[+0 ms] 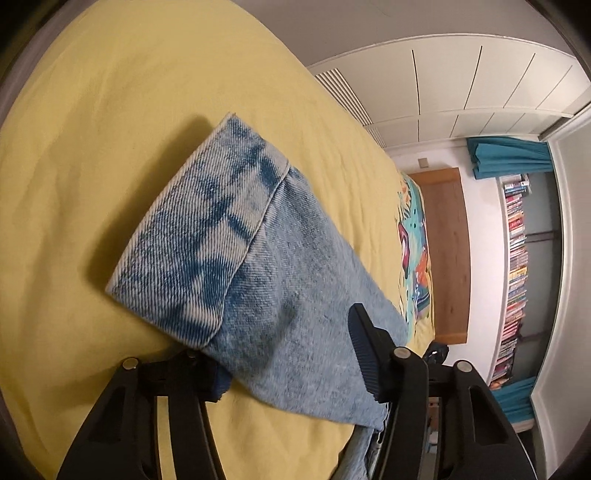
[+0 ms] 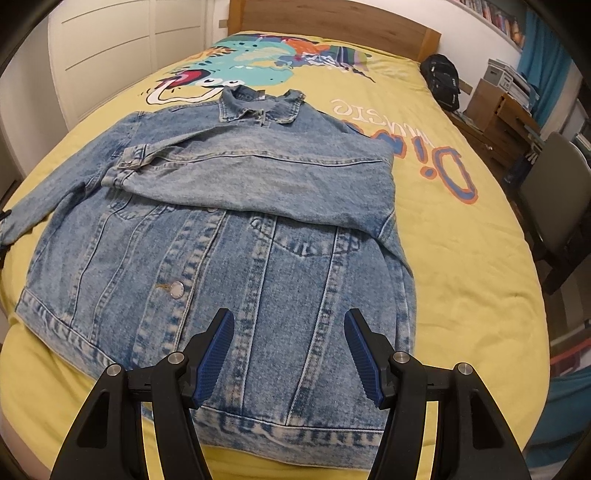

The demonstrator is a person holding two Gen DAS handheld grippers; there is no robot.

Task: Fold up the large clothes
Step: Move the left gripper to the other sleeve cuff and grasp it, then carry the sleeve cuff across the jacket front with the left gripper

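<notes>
A denim jacket [image 2: 221, 229] is lying front-up on a yellow bedspread [image 2: 461, 295], collar [image 2: 258, 105] pointing toward the headboard [image 2: 332, 26] and hem toward the right gripper [image 2: 290, 354]. Its long axis is running from hem to collar, straight away from that gripper. One sleeve [image 2: 266, 177] is already lying folded across the chest, cuff [image 2: 133, 157] resting near the far shoulder.

The other sleeve [image 1: 280, 295] is extending outward off the side of the jacket, and the left gripper [image 1: 291, 354] is sitting around it. This sleeve's long axis is running away from the fingers, its cuff [image 1: 199, 236] pointing out over the bare bedspread. The cloth is passing between the fingers, which are standing partly apart; whether the pads are pressing on the denim cannot be told, as the near pad is hidden beneath the fabric.

The right gripper is hovering above the hem near the button placket, fingers apart and holding nothing.

Judgement: the left hand is the nearer one for the remaining sleeve, which needs carrying across the chest.
</notes>
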